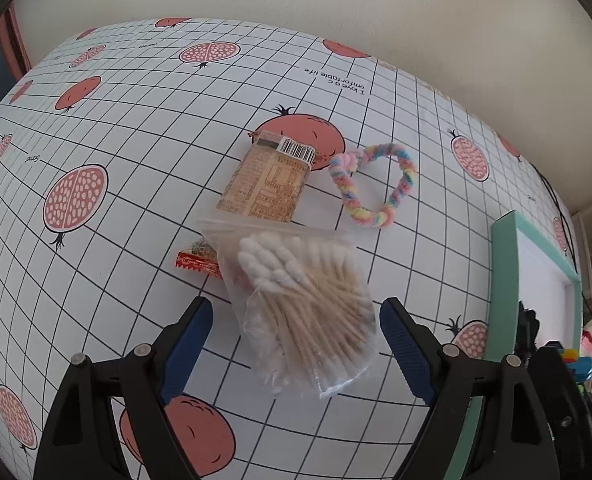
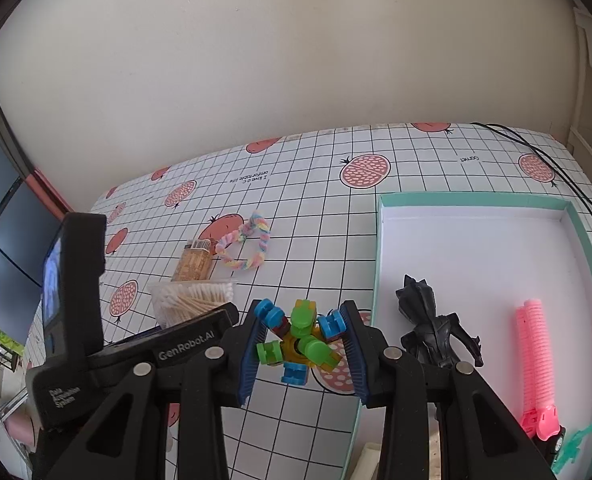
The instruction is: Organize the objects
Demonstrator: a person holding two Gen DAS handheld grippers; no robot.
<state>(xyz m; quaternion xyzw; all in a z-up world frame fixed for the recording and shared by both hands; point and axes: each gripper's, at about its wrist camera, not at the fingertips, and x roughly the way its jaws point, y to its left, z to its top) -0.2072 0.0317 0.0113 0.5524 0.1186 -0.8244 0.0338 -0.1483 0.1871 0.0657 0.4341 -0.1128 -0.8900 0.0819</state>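
Observation:
My left gripper (image 1: 296, 308) is open low over the table, and a clear bag of cotton swabs (image 1: 304, 300) lies between its blue fingers. Beyond the bag lie a tan toothpick box (image 1: 263, 180), a pastel twisted loop (image 1: 376, 184) and a red wrapper (image 1: 197, 262). My right gripper (image 2: 304, 312) is shut on a toy of green, blue and yellow blocks (image 2: 302, 340), held just left of the teal tray (image 2: 476, 200). In the right wrist view the swab bag (image 2: 191, 300), the box (image 2: 193, 262) and the loop (image 2: 247, 248) sit to the left.
Inside the white-floored tray lie a black figure (image 2: 428, 324), a pink ribbed tool (image 2: 534, 352) and a small green piece (image 2: 576, 444). The left gripper's black body (image 2: 75, 300) stands close on the left. A black cable (image 2: 536, 152) runs along the table's far right. A wall backs the table.

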